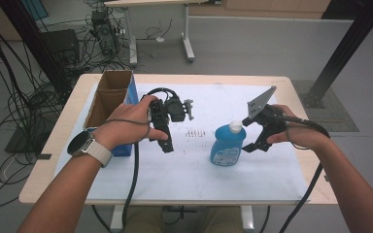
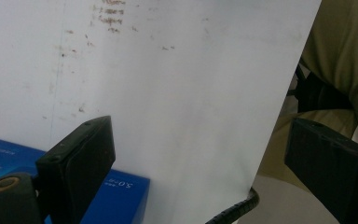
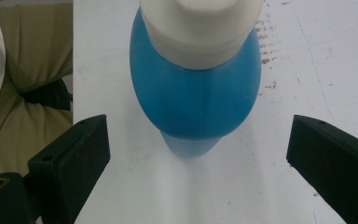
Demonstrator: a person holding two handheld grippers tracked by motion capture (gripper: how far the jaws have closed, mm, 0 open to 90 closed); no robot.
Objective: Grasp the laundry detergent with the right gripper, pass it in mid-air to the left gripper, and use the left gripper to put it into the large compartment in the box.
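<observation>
Right gripper [image 1: 252,141], jaws spread wide, hovers beside blue bottle [image 1: 227,145] at frame centre. Probably a grasp: centre jaws below cap. Left gripper [image 1: 167,143] gapes, empty.

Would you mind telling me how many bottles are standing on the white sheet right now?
1. The blue bottle with a white cap stands upright right of the sheet's centre, just ahead of the open right gripper. The tall cardboard box at the left could hide more inside.
</observation>
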